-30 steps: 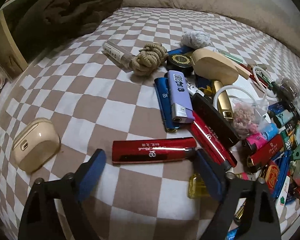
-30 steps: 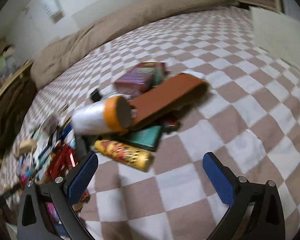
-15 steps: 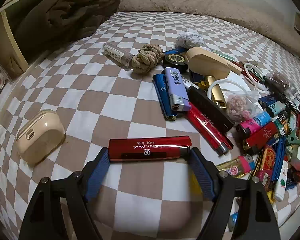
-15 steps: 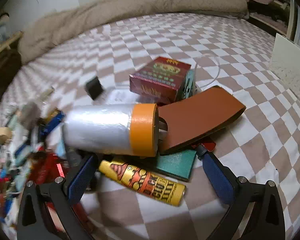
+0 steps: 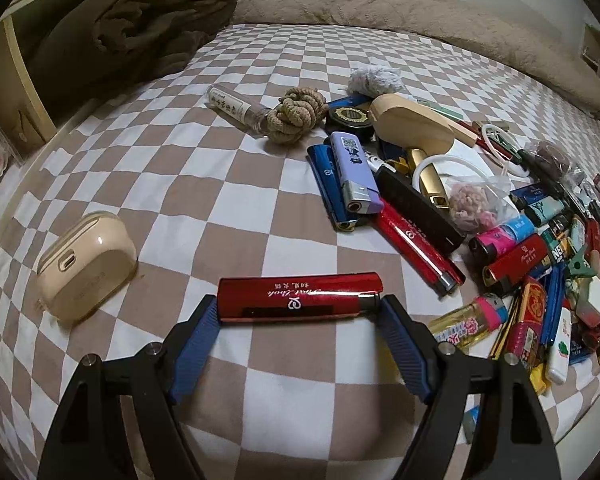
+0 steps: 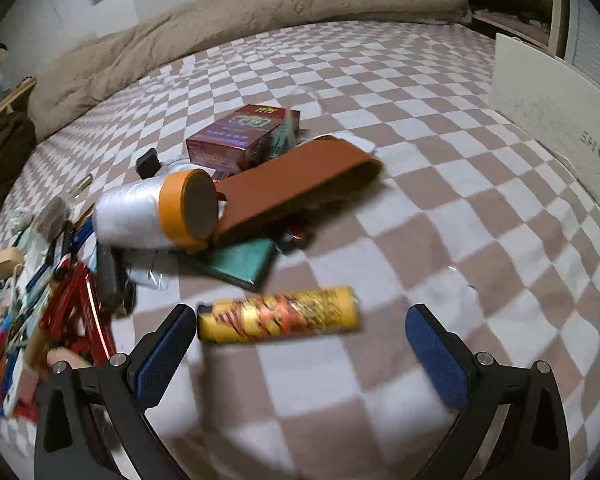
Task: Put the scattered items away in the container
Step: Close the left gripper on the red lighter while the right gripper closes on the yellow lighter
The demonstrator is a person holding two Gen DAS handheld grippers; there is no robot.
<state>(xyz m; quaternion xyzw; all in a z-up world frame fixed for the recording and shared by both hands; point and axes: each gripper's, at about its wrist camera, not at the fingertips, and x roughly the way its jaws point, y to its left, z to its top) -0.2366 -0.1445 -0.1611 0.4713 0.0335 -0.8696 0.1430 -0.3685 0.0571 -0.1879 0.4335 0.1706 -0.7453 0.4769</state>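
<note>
A long red lighter (image 5: 300, 297) lies crosswise on the checked bedcover between my left gripper's (image 5: 296, 312) blue pads; the jaws grip it at both ends. In the right wrist view a yellow patterned lighter (image 6: 278, 315) lies between the fingers of my right gripper (image 6: 296, 328), which is open; the left pad is at its end, the right pad stands apart. A white shoe box (image 6: 560, 112) stands at the far right.
A beige earbud case (image 5: 86, 256) lies left of the red lighter. A dense heap of lighters and small items (image 5: 520, 248) fills the right. A knotted rope (image 5: 296, 118), a plastic-wrap roll (image 6: 152, 212), a brown strap (image 6: 300, 184) and a red box (image 6: 244, 136) lie beyond.
My left gripper moved forward and closed on the red lighter. My right gripper swung toward the yellow lighter, which now lies between its open fingers.
</note>
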